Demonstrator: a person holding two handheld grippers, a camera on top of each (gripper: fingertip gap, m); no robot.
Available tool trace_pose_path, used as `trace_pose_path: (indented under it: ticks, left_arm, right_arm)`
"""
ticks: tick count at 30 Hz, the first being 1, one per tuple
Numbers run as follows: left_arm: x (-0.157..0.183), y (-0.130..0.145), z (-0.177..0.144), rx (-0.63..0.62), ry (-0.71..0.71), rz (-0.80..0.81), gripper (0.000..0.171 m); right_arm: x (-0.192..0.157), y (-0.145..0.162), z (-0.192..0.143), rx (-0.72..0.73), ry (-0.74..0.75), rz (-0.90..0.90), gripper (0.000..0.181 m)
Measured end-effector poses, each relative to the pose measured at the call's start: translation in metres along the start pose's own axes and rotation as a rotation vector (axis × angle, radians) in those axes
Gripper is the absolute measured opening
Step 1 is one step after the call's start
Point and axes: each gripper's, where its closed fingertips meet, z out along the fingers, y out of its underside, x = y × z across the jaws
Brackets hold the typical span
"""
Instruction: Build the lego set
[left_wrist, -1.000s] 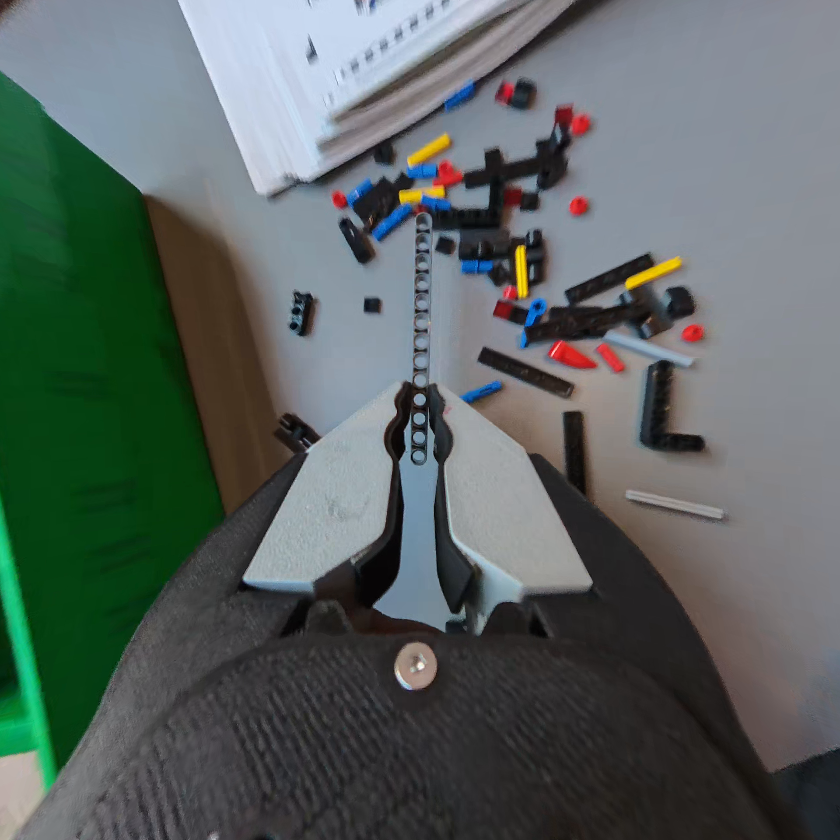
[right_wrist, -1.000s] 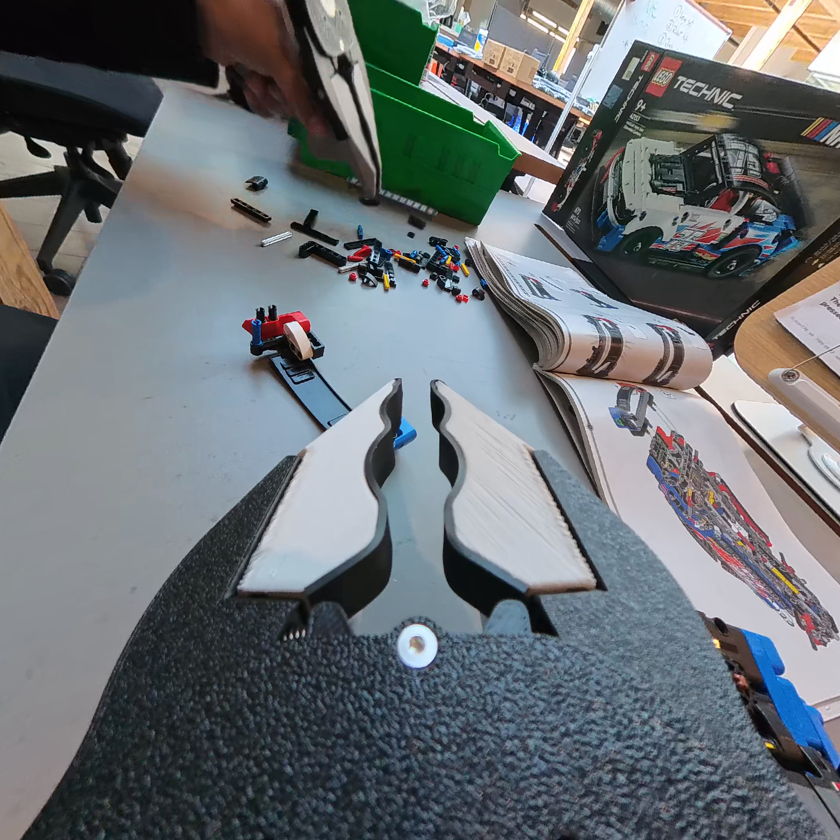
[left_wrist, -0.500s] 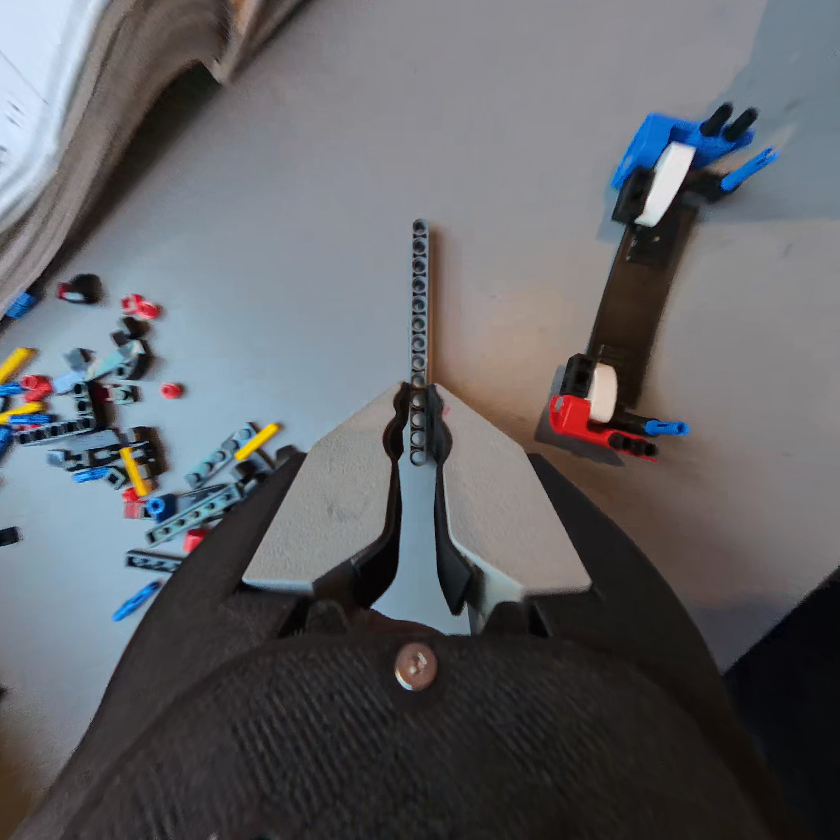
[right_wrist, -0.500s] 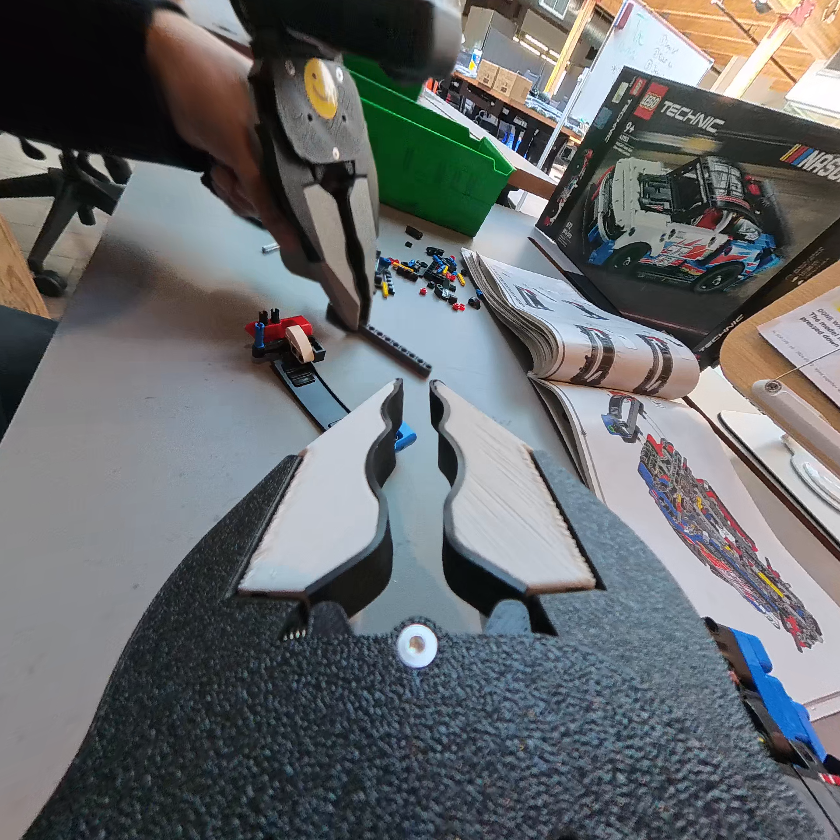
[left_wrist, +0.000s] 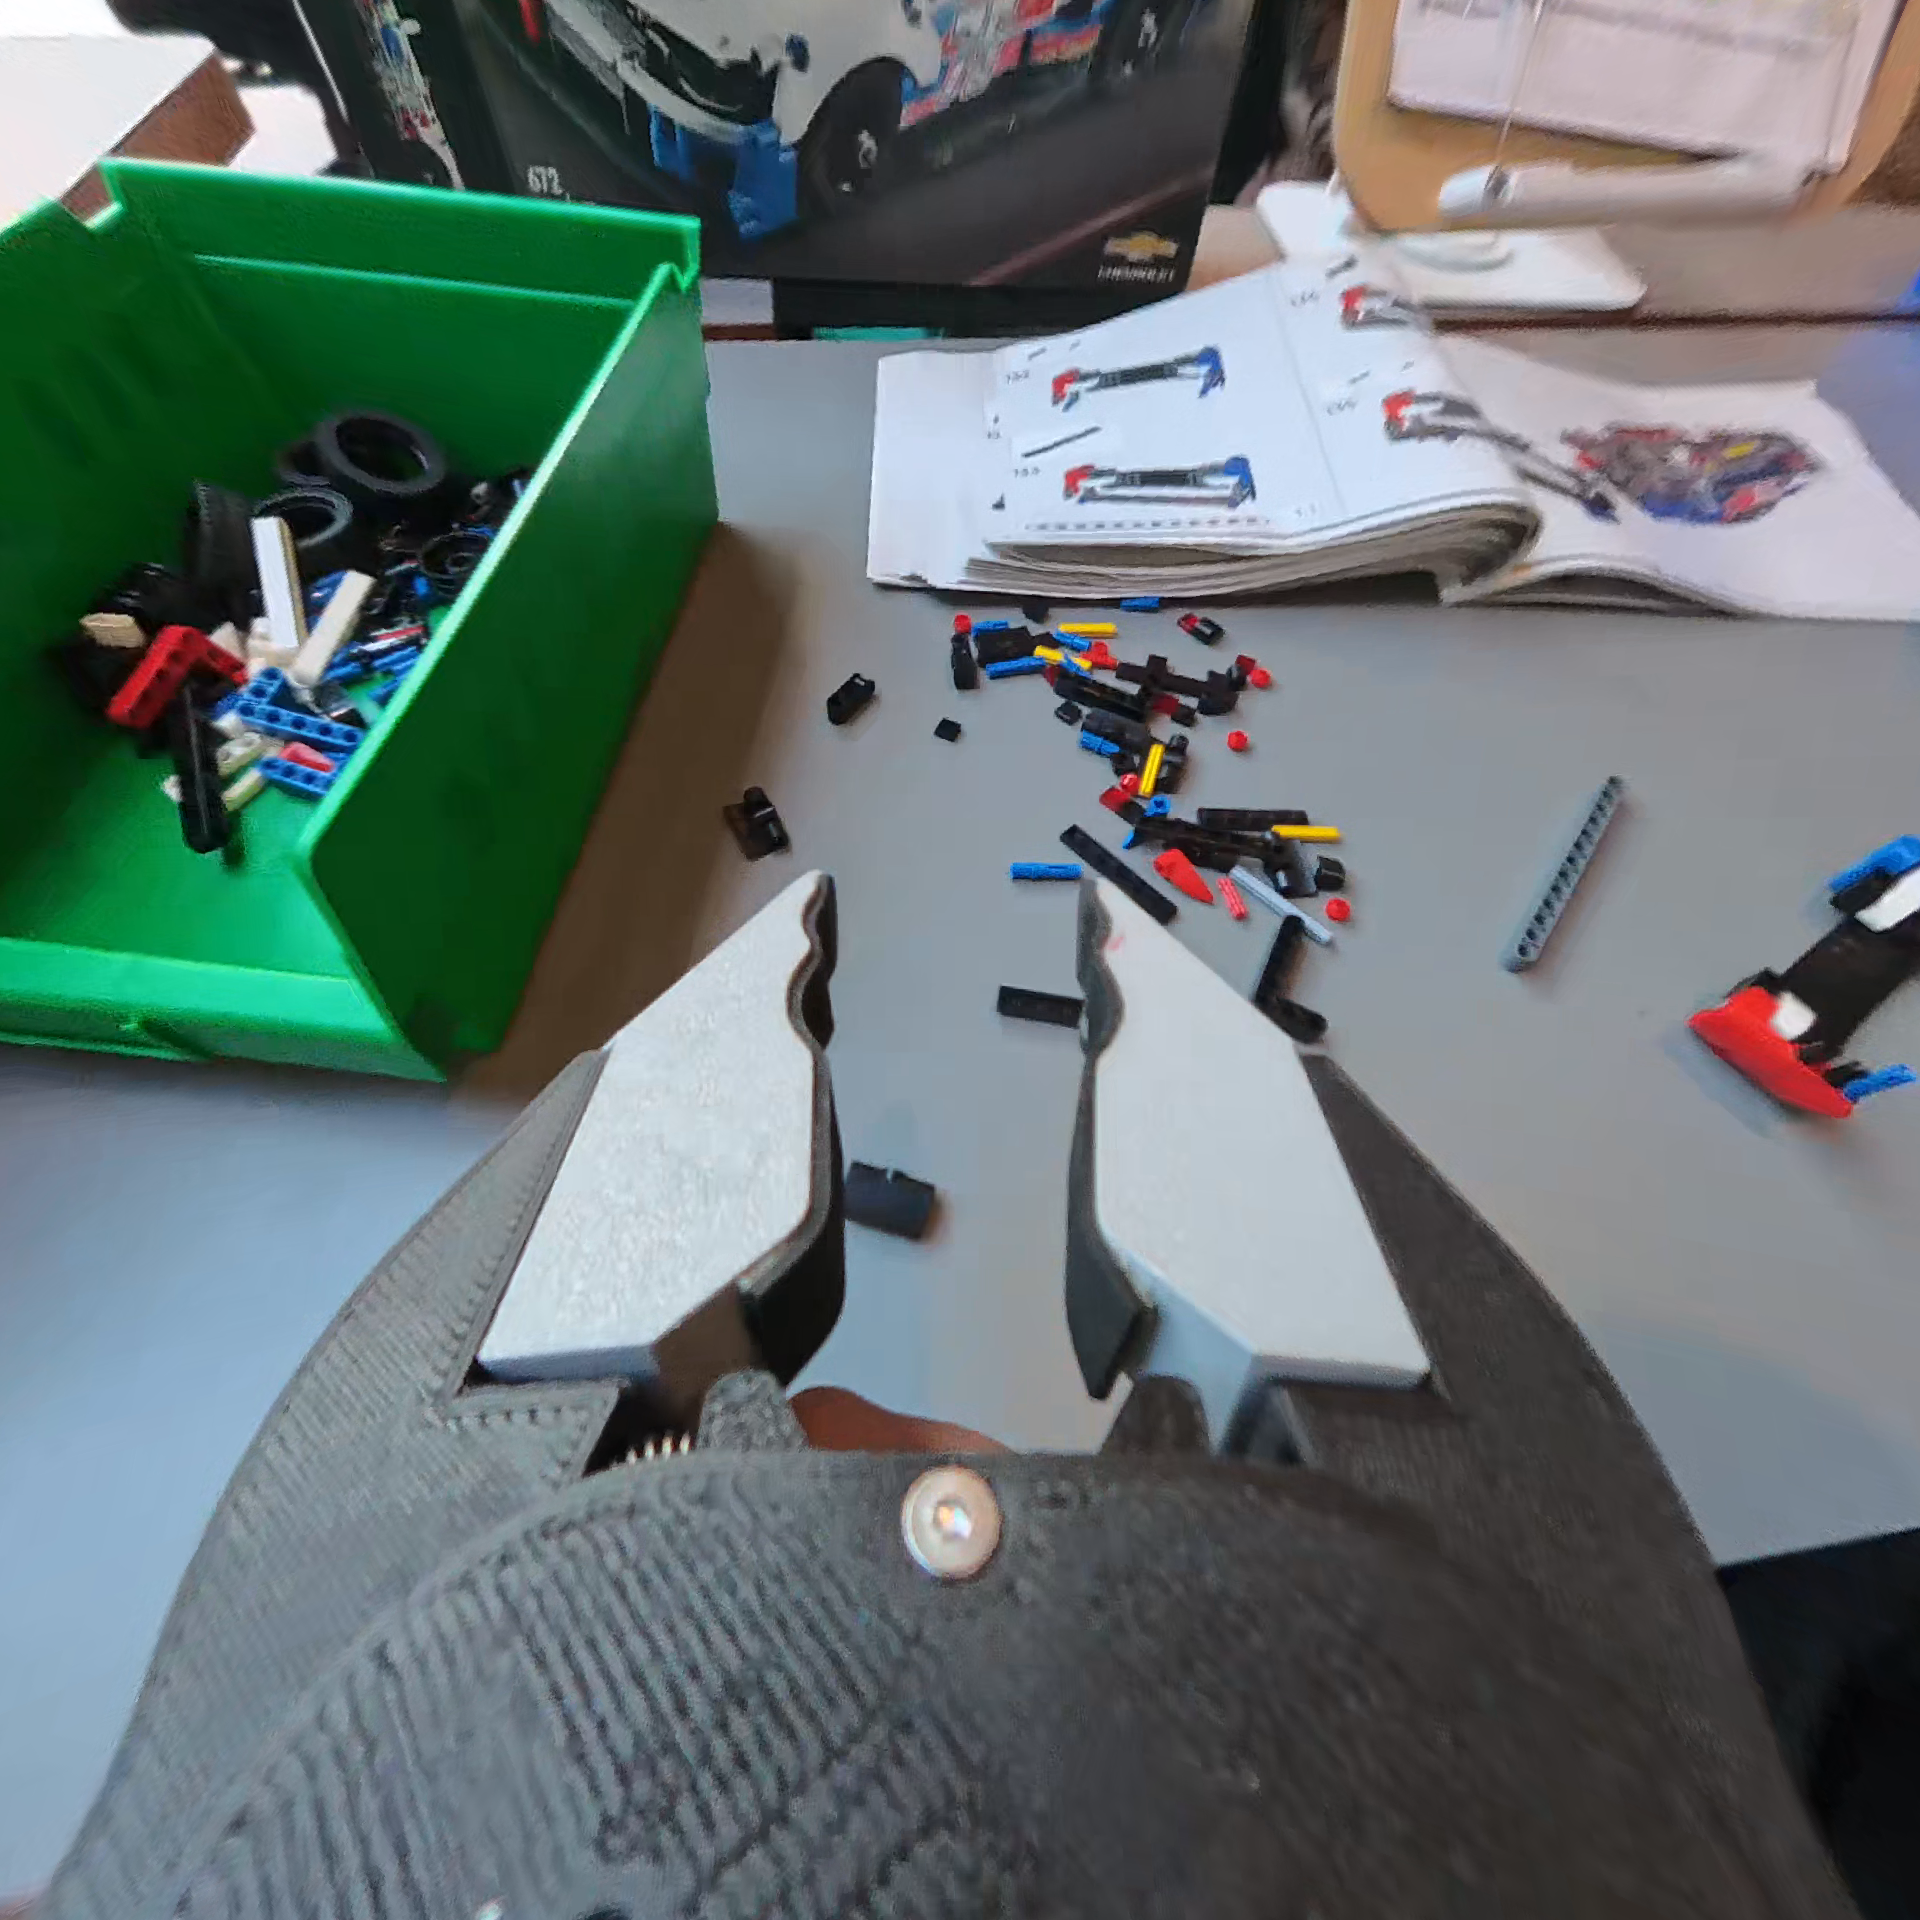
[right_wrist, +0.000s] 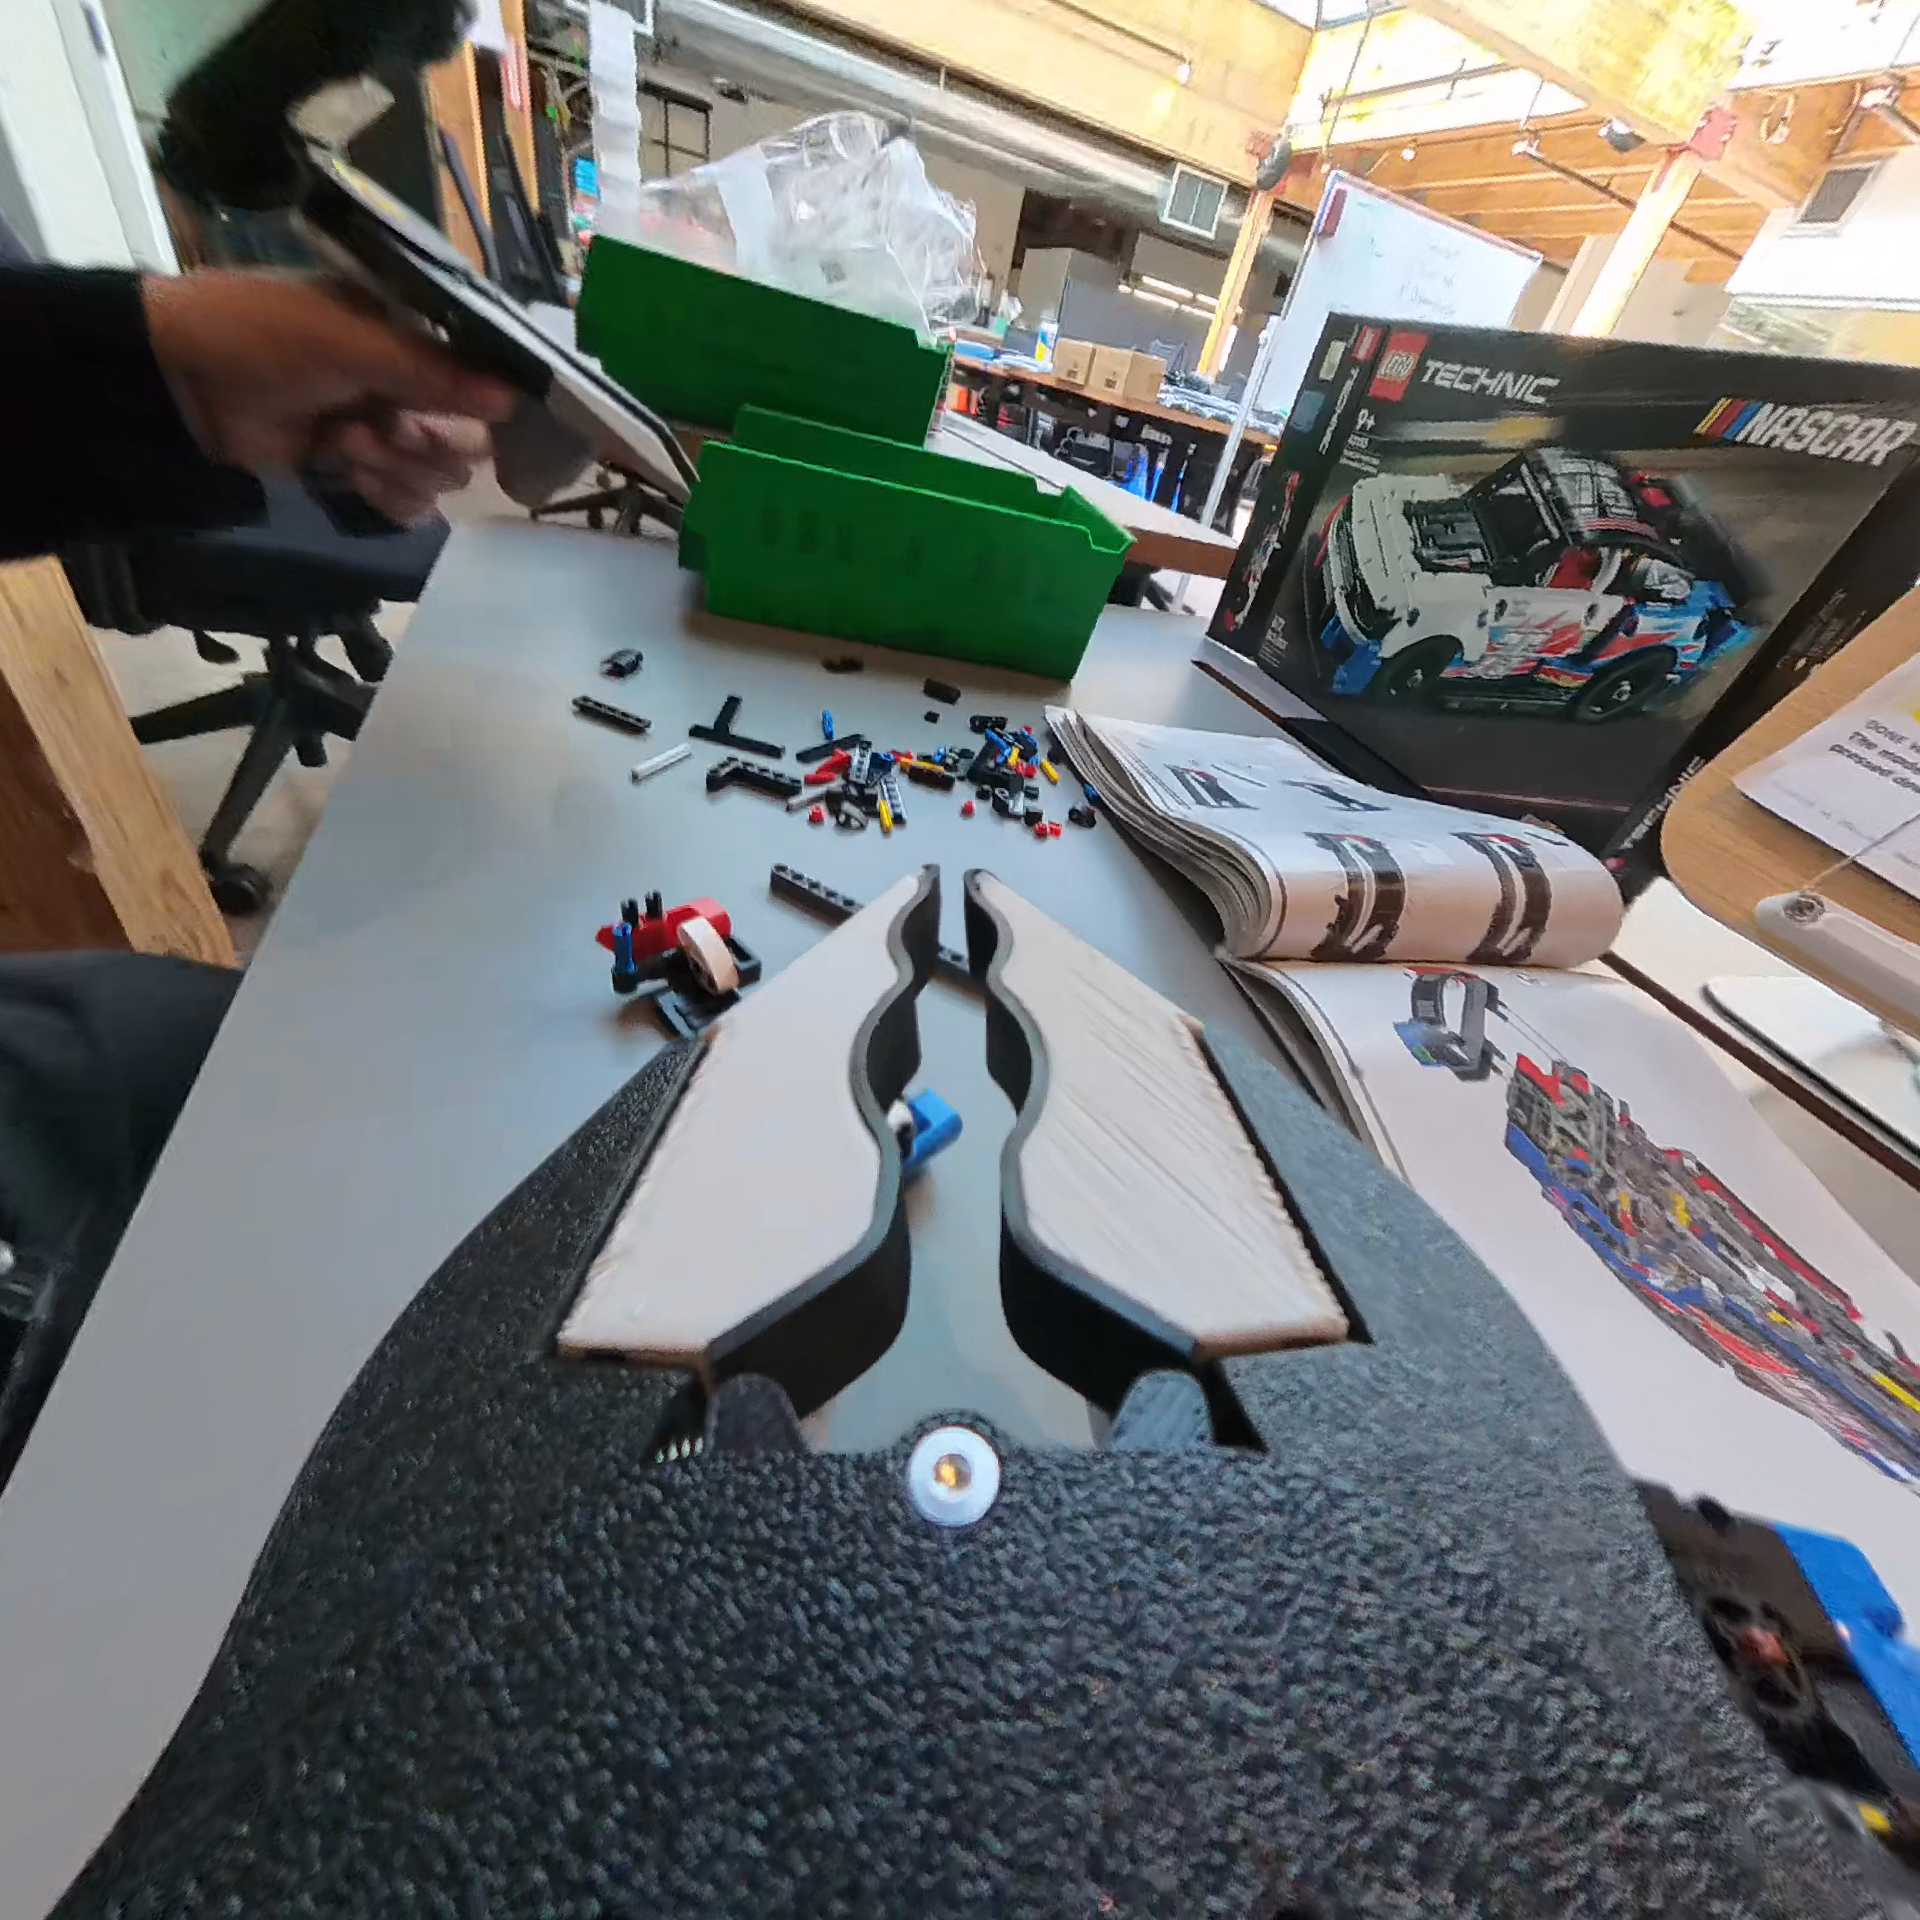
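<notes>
now | left gripper empty | grey beam on table

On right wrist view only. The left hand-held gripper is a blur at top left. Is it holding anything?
Observer: No. The left wrist view shows the left hand-held gripper open and empty, jaws wide apart.
Operator: Where's the long holed beam? My fingers cover part of it.
Observer: The grey beam lies flat on the table, clear of the red and blue sub-assembly, between it and the loose pile.
Operator: Anything in the near green bin? I only see its outside.
Observer: Yes. The green bin holds black tyres and mixed bricks.
</notes>
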Motion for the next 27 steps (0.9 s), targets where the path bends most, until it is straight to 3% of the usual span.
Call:
trace_pose_path:
  ticks: [6,9,12,15,18,22,27]
  left_arm:
    - [0.004,0.016,0.036,0.127,0.152,0.094,0.047]
    - [0.006,0.005,0.025,0.259,0.208,0.145,0.047]
    - [-0.018,-0.016,-0.005,0.465,0.109,0.143,0.029]
    - [-0.048,-0.011,-0.01,0.48,-0.014,0.062,0.045]
    - [-0.07,-0.013,-0.014,0.509,-0.071,-0.058,0.045]
    - [-0.071,-0.008,0.0,0.422,-0.048,-0.086,0.054]
    - [-0.064,-0.019,-0.017,0.566,-0.032,-0.018,0.044]
  right_arm:
    - [0.023,-0.035,0.054,0.031,-0.062,0.026,0.004]
    - [0.041,-0.046,0.087,0.001,-0.086,-0.016,0.005]
    - [0.059,-0.051,0.118,-0.042,-0.11,-0.036,0.006]
    - [0.076,-0.059,0.139,-0.044,-0.122,0.01,0.009]
    - [0.088,-0.065,0.144,-0.007,-0.107,0.095,0.015]
    - [0.075,-0.063,0.134,0.031,-0.123,0.129,0.014]
    - [0.043,-0.043,0.111,-0.052,-0.135,0.012,0.014]
